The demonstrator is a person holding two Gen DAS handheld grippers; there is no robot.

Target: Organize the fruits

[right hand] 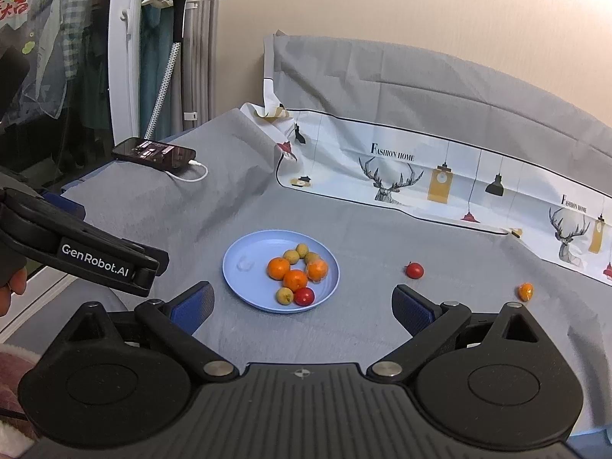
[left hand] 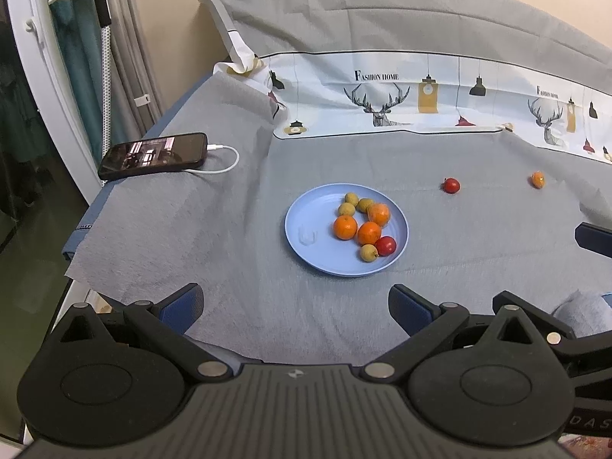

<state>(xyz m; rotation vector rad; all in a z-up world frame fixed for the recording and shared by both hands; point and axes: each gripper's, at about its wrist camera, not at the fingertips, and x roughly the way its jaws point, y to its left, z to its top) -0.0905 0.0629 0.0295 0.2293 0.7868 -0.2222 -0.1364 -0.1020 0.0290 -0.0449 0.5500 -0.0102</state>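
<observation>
A blue plate (left hand: 310, 210) (right hand: 244, 248) on the grey cloth holds three oranges (left hand: 345, 227) (right hand: 278, 268), several small yellow-green fruits (left hand: 368, 253) (right hand: 284, 295) and one red fruit (left hand: 385, 245) (right hand: 305, 296). A loose red fruit (left hand: 451, 185) (right hand: 414, 270) and a small orange fruit (left hand: 537, 179) (right hand: 526, 291) lie on the cloth to the right of the plate. My left gripper (left hand: 296, 306) is open and empty, near of the plate. My right gripper (right hand: 302, 306) is open and empty, just near of the plate.
A phone (left hand: 153, 156) (right hand: 153, 152) with a white charging cable lies at the cloth's far left corner. A printed deer cloth (left hand: 382, 95) (right hand: 440, 183) runs along the back. The left gripper's body (right hand: 76, 252) shows at left in the right wrist view.
</observation>
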